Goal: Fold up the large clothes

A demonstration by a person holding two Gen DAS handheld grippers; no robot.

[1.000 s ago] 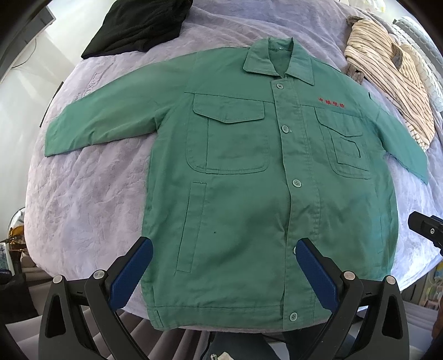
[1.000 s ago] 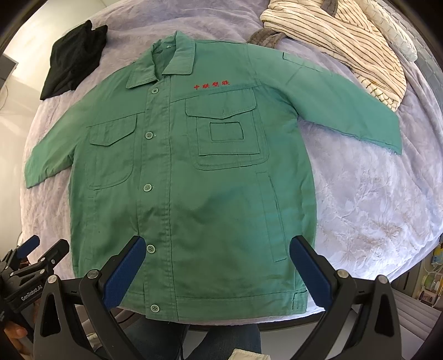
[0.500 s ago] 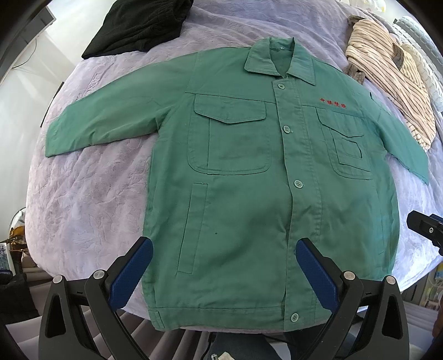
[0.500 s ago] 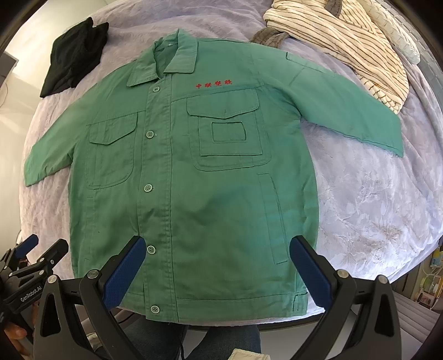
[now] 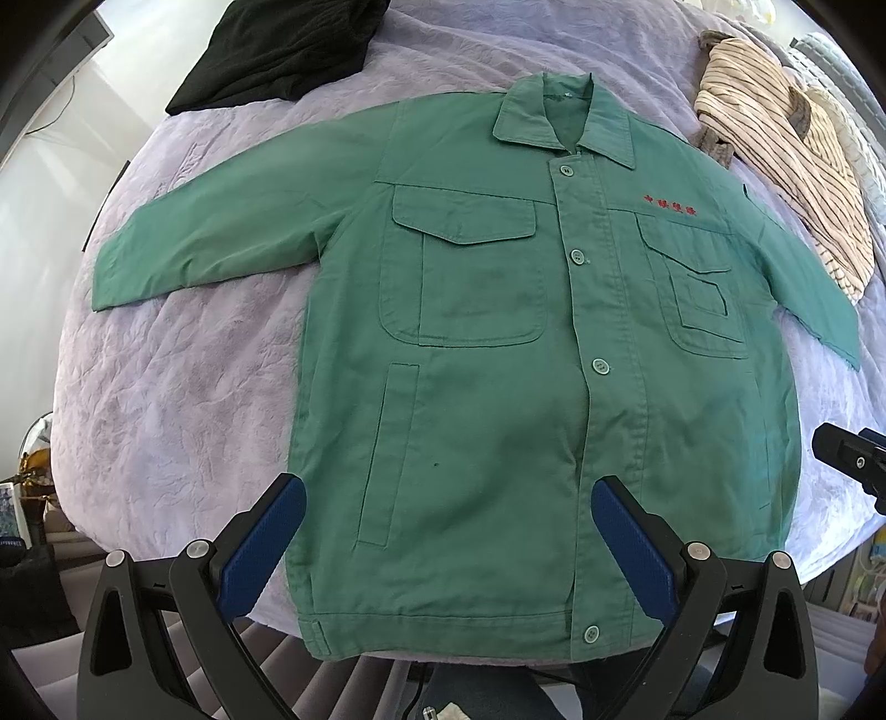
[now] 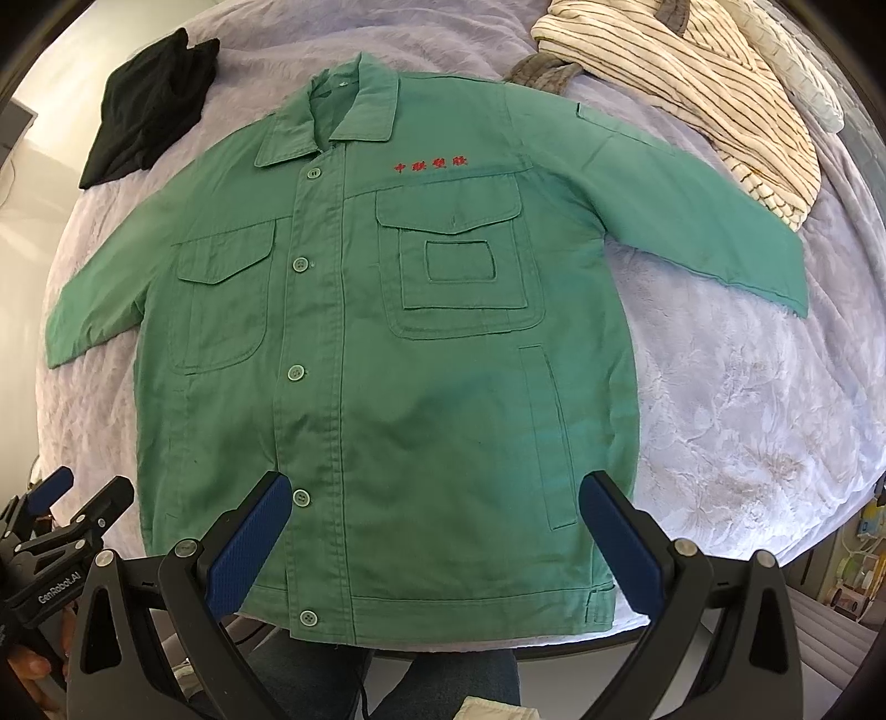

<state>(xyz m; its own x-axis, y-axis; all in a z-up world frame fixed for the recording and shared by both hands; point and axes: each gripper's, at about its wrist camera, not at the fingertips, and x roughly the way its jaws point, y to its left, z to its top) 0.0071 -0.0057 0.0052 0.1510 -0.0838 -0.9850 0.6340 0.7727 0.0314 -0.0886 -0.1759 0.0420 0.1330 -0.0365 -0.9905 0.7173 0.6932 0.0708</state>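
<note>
A green buttoned work jacket with red chest lettering lies flat, front up, on a lavender bedspread, both sleeves spread sideways. It also shows in the right wrist view. My left gripper is open and empty, hovering above the jacket's lower left half near the hem. My right gripper is open and empty above the lower right half near the hem. Neither touches the cloth.
A black garment lies at the far left of the bed, a cream striped garment at the far right. The bed's near edge runs just below the hem. The left gripper shows at the left edge of the right wrist view.
Both grippers have drifted slightly; the jacket sits a little lower in each view. The jacket itself has not moved, and nothing was grasped.
</note>
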